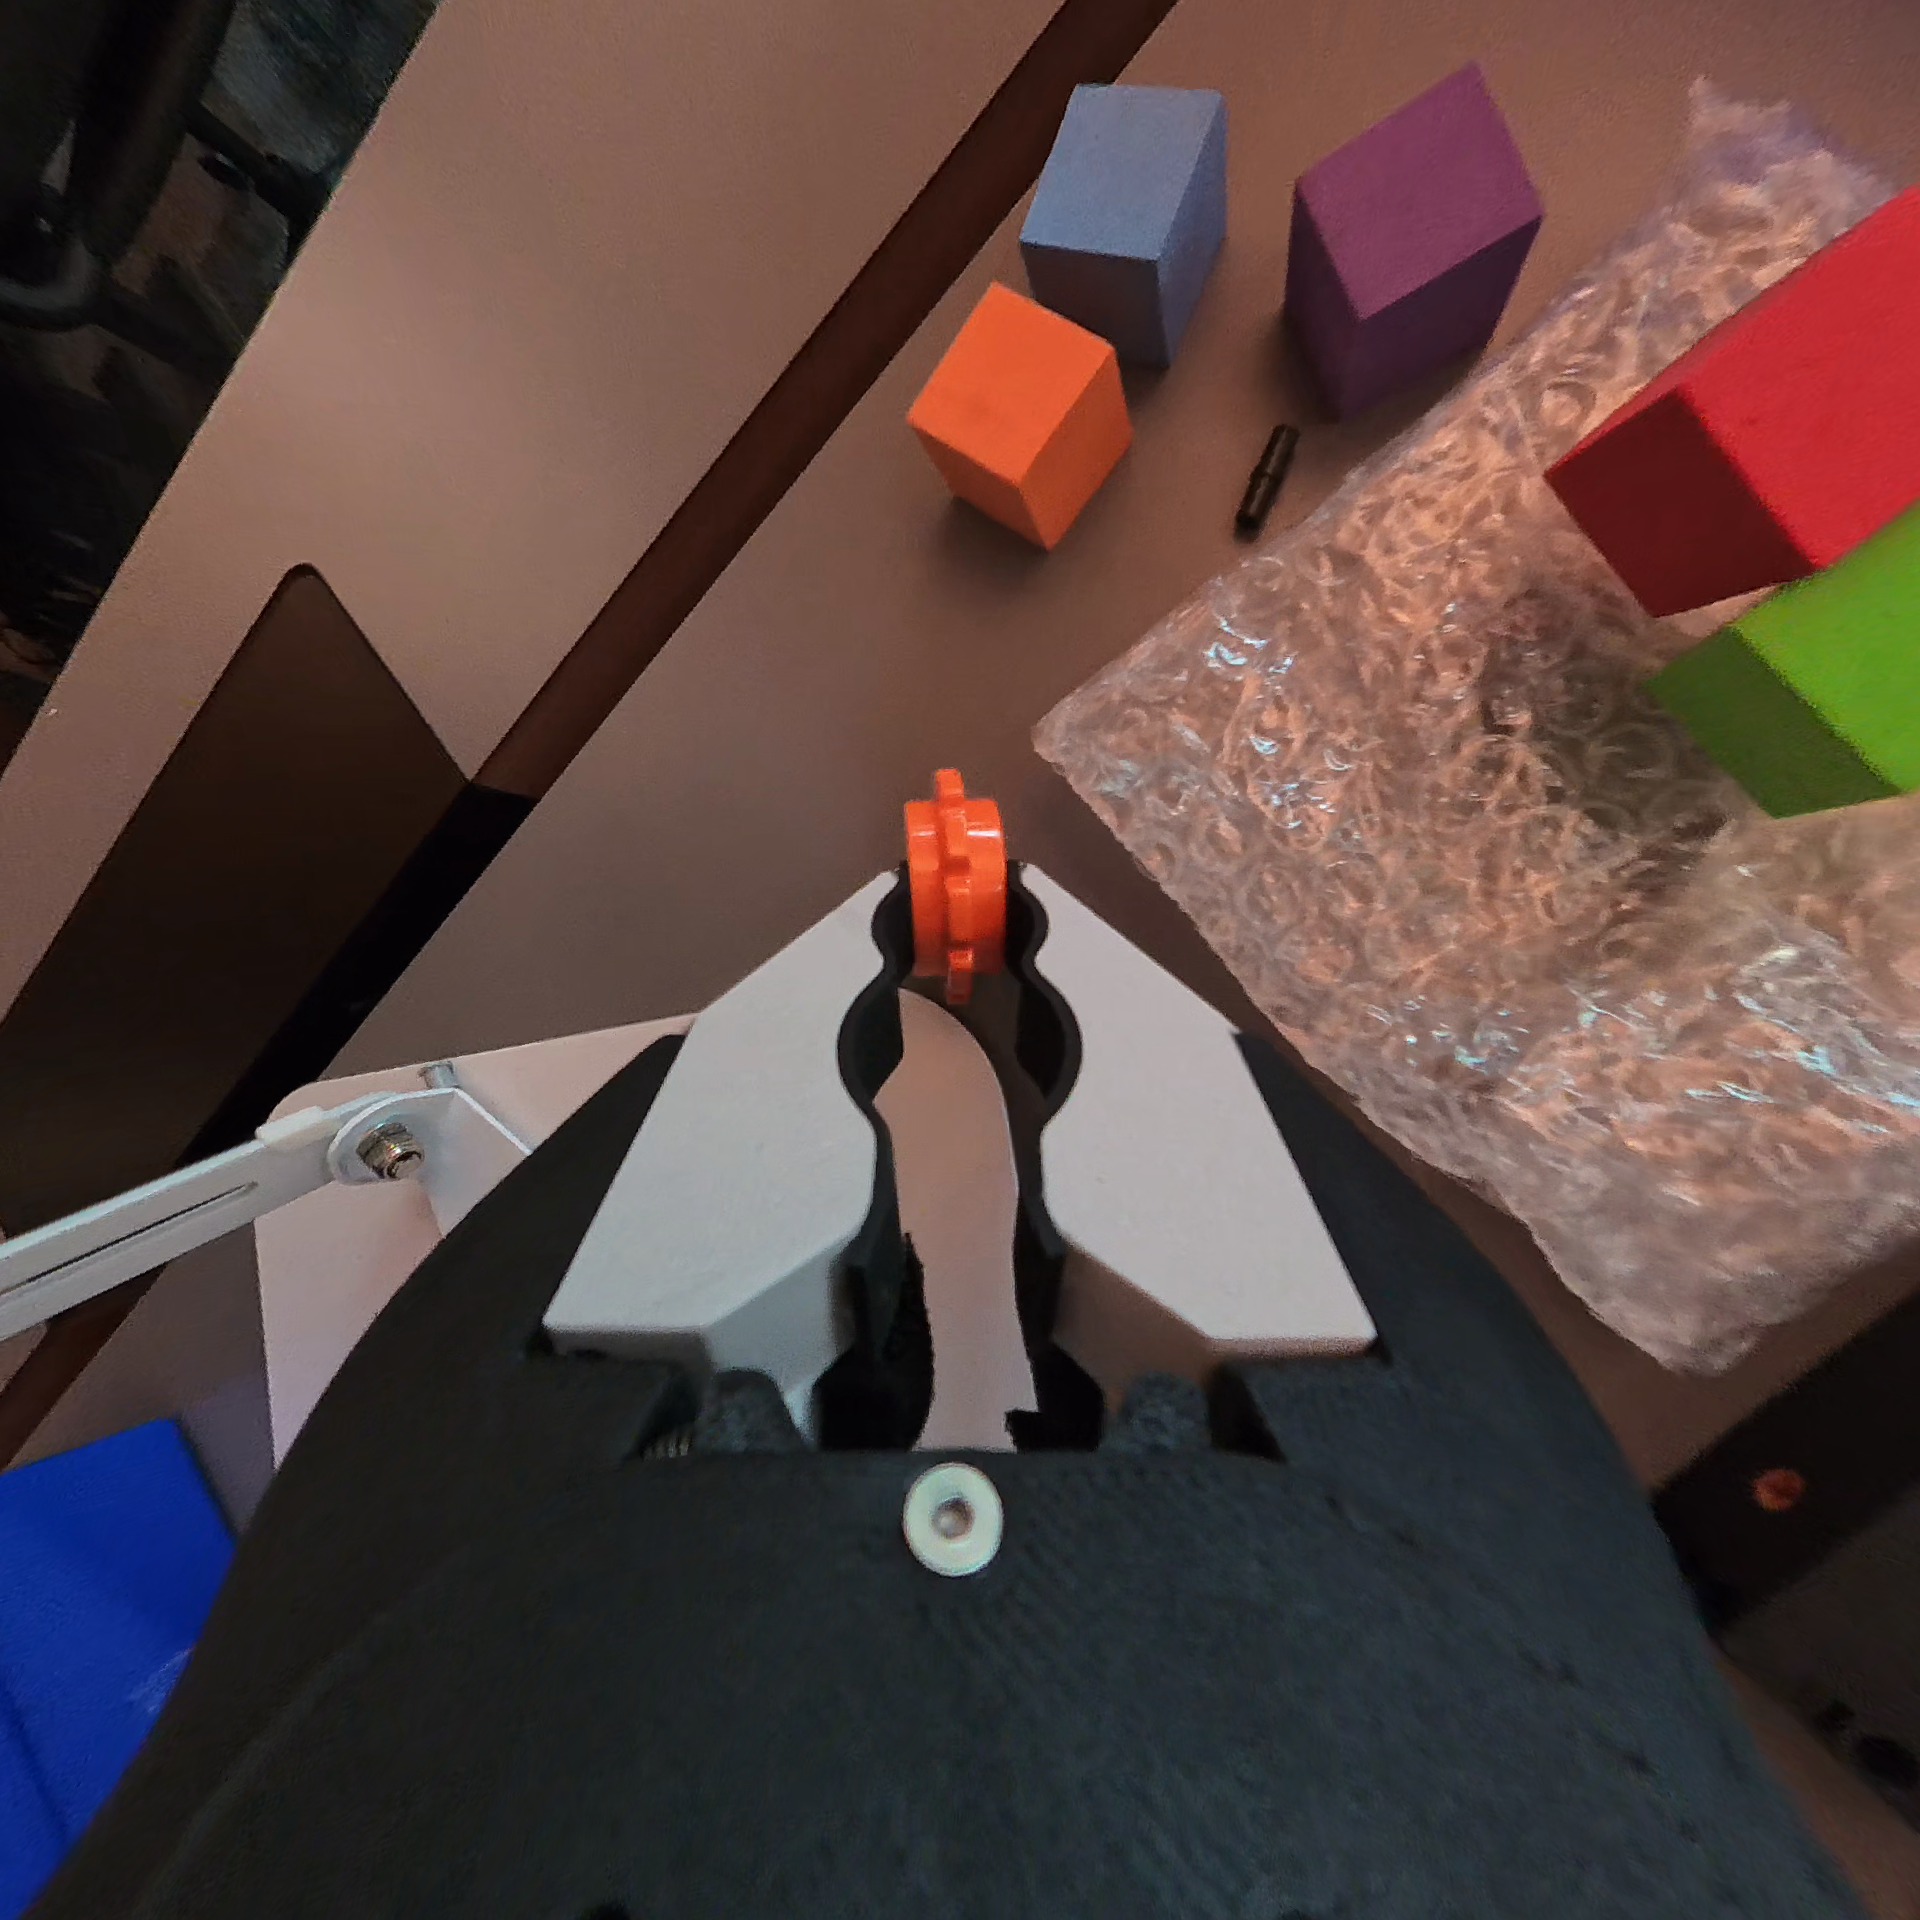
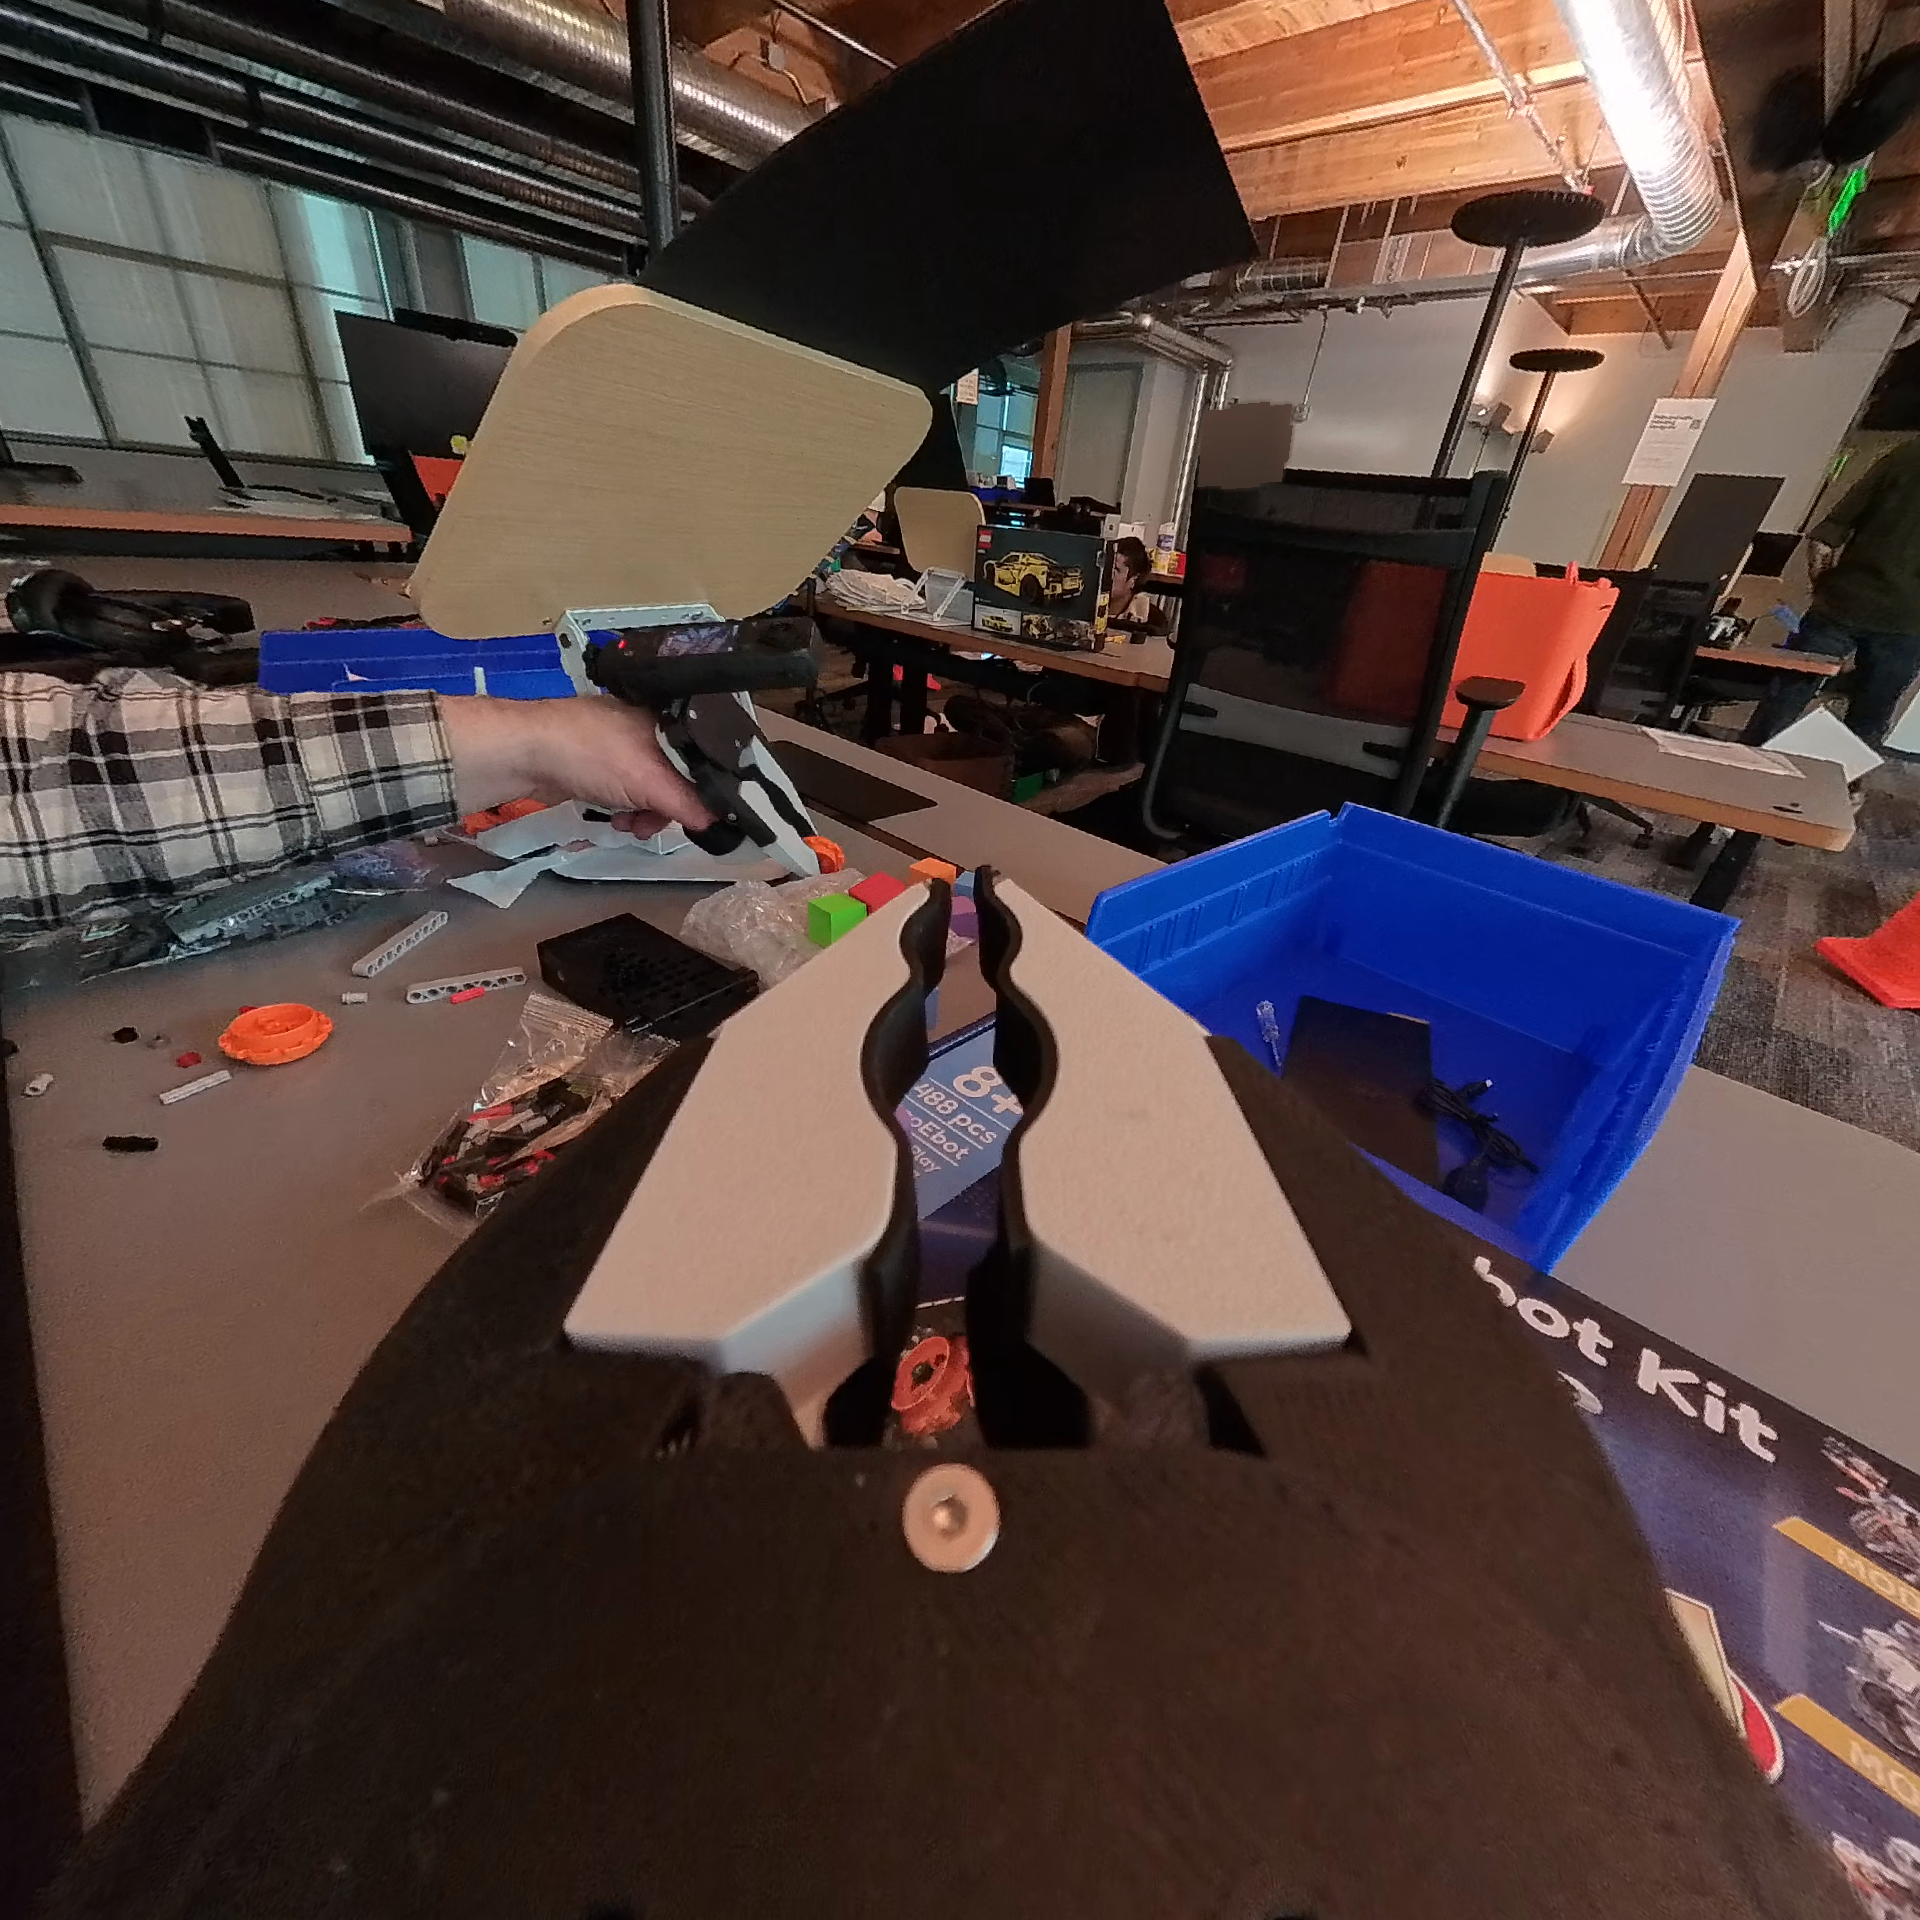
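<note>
My left gripper (image 1: 958, 891) is shut on a small orange gear (image 1: 951, 831), held edge-on at its fingertips just above the table. It also shows in the right wrist view (image 2: 805, 850), held by a hand with a plaid sleeve (image 2: 208, 779), with the gear (image 2: 828, 852) at its tip. Ahead lie an orange cube (image 1: 1023, 410), a blue-grey cube (image 1: 1127, 218) and a purple cube (image 1: 1408, 239). My right gripper (image 2: 964, 891) has its jaws almost together with nothing between them, raised above a printed kit box (image 2: 1662, 1455).
A red cube (image 1: 1766, 416) and a green cube (image 1: 1808, 686) sit on bubble wrap (image 1: 1455, 935). A small black pin (image 1: 1265, 481) lies near it. A blue bin (image 2: 1403, 997), a black box (image 2: 644, 971), an orange wheel (image 2: 275, 1034) and a parts bag (image 2: 520, 1122) are on the table. Left tips to right tips: about 45 centimeters. It is some 8 centimeters from my left tips to the orange cube (image 1: 1023, 410).
</note>
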The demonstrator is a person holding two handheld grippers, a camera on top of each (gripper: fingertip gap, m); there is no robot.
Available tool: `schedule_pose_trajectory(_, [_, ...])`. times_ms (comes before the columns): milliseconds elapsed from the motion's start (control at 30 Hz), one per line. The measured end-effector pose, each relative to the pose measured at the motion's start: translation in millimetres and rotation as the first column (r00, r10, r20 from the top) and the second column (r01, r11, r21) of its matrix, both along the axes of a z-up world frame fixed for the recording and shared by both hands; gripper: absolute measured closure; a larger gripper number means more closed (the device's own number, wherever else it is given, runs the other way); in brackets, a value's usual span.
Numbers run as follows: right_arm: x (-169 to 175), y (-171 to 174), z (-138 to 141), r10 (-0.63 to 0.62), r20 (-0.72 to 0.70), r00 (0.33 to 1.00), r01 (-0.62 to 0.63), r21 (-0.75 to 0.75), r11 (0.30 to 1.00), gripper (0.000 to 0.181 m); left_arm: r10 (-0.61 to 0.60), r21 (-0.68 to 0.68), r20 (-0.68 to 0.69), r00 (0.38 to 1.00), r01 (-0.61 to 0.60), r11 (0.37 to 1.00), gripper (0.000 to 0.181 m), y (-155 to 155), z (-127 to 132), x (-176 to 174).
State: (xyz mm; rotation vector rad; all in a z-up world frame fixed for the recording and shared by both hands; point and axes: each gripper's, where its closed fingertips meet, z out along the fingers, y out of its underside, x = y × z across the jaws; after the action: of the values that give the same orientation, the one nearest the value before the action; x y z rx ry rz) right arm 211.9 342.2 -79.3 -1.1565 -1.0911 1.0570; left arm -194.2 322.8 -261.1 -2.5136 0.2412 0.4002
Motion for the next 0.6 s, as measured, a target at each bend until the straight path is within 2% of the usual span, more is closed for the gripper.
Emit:
schedule_pose_trajectory(67, [0.5,0.1,0.4,-0.001,-0.001,1.0,0.001,0.002,1.0,0.177,-0.017,0.024,-0.011,1.0,0.017,1.0,0.167,-0.9,9.9,6.1])
schedule_pose_trajectory(167, [1.1,1.1,0.6,-0.005,-0.002,1.0,0.005,0.0,1.0,0.177,-0.076,0.108,-0.011,0.997,0.077,0.991,0.167,4.0,43.0,33.2])
schedule_pose_trajectory(267, [1.9,3.4,-0.2,-0.012,-0.001,1.0,0.012,-0.006,1.0,0.177,-0.23,0.194,-0.015,0.973,0.229,0.954,0.166,15.3,84.4,94.4])
schedule_pose_trajectory(367, [2.7,6.1,-1.3,-0.018,0.001,1.0,0.018,-0.012,1.0,0.177,-0.398,0.224,-0.059,0.915,0.401,0.888,0.166,28.7,112.7,169.9])
schedule_pose_trajectory(433, [3.4,7.7,-1.9,-0.023,0.002,1.0,0.023,-0.015,1.0,0.177,-0.515,0.208,-0.086,0.853,0.521,0.828,0.166,35.5,116.5,224.8])
schedule_pose_trajectory(500, [3.8,8.5,-2.2,-0.024,0.001,1.0,0.024,-0.018,1.0,0.177,-0.596,0.154,-0.147,0.79,0.613,0.775,0.166,42.0,109.8,266.7])
schedule_pose_trajectory(600, [4.8,9.8,-2.4,-0.028,0.0,1.0,0.028,-0.018,0.999,0.177,-0.656,0.028,-0.238,0.716,0.68,0.732,0.166,54.5,85.7,294.9])
